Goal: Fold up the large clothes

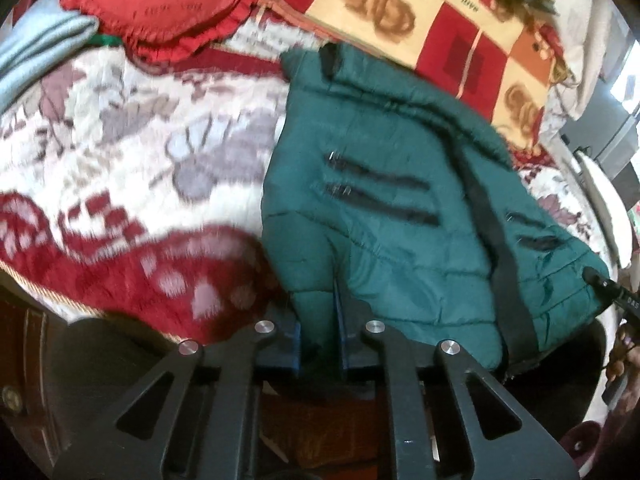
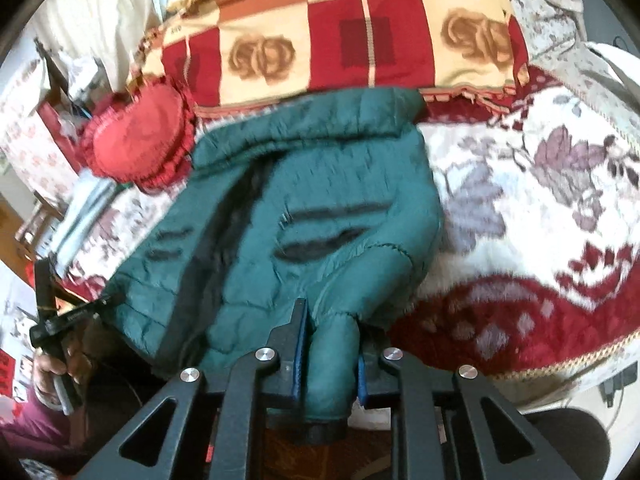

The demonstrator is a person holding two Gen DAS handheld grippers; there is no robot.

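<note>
A dark green quilted jacket (image 1: 384,200) with black zip pockets lies on a floral red-and-white blanket (image 1: 132,160). My left gripper (image 1: 320,320) is shut on the jacket's near hem, with green fabric pinched between its blue pads. In the right wrist view the same jacket (image 2: 304,208) spreads ahead, and my right gripper (image 2: 330,344) is shut on a thick bunch of its hem. The other gripper's black tip (image 1: 600,284) shows at the jacket's right corner in the left wrist view. A hand (image 2: 52,364) with the left gripper shows at the far left of the right wrist view.
A red frilled heart cushion (image 1: 160,0) lies at the far end of the bed, beside a checked red-and-cream pillow (image 1: 440,28). A folded light blue cloth (image 1: 36,48) sits at the far left. The blanket (image 2: 540,200) stretches to the right of the jacket.
</note>
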